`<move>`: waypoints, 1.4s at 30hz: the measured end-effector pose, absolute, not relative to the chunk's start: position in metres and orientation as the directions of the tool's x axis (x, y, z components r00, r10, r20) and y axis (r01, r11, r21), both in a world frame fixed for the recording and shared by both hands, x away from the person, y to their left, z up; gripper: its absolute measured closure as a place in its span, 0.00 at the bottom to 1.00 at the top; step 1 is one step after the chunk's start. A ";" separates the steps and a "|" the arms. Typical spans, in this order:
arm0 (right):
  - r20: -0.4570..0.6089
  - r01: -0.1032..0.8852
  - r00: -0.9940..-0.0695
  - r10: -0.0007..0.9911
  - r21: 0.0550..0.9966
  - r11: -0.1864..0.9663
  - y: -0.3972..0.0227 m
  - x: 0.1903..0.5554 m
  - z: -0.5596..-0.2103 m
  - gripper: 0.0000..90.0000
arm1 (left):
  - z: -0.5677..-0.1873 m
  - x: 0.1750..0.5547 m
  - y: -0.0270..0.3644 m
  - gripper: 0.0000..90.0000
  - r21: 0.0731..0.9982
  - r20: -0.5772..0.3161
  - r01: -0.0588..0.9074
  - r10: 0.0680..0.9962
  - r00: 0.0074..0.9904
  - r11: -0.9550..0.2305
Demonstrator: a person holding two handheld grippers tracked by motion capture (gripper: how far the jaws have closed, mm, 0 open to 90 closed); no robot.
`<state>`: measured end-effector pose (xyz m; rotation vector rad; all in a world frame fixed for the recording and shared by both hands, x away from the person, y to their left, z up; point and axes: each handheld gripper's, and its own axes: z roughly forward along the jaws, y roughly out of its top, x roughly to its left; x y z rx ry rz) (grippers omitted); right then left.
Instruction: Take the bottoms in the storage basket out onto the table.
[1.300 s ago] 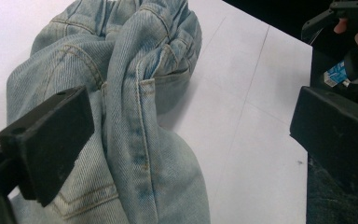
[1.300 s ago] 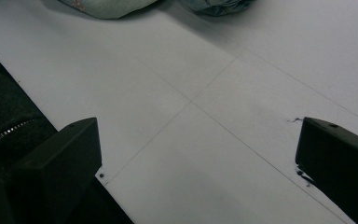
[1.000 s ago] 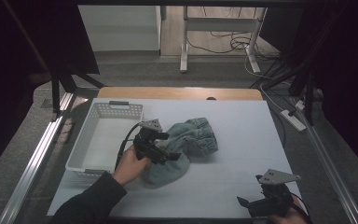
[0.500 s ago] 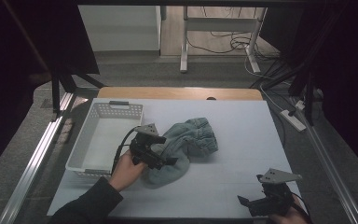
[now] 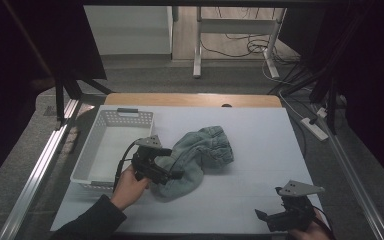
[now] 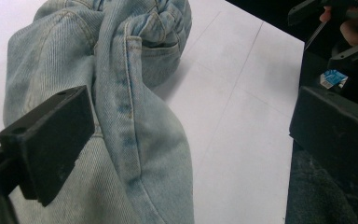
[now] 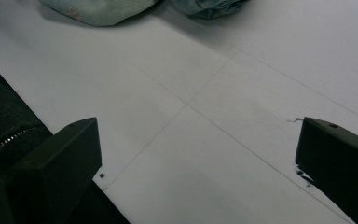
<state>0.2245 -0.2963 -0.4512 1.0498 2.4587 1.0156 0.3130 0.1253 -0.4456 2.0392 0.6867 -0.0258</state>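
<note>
Judging the crumpled denim jeans (image 5: 195, 160) just right of the white basket (image 5: 111, 150) as soft, floppy and fairly heavy, I would pinch the thick seam my left gripper (image 5: 166, 172) already straddles with jaws apart, while my right gripper (image 5: 270, 218) idles wide-jawed well away from the basket.

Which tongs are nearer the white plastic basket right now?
Left. The left tongs sit just beside the white plastic basket, over the crumpled light-blue denim garment. The right tongs are at the table's near right corner, across the garment from it.
</note>
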 end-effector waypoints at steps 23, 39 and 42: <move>0.019 0.516 -0.699 0.715 0.705 0.486 -0.296 0.224 -0.451 0.01 | -0.446 0.292 0.149 0.01 0.798 -0.284 0.488 0.492 0.823 -0.355; 0.012 0.511 -0.706 0.708 0.700 0.498 -0.295 0.224 -0.451 0.01 | -0.448 0.280 0.164 0.01 0.790 -0.290 0.505 0.512 0.808 -0.348; 0.011 0.511 -0.707 0.707 0.700 0.499 -0.295 0.224 -0.451 0.01 | -0.448 0.277 0.166 0.01 0.789 -0.283 0.503 0.518 0.807 -0.352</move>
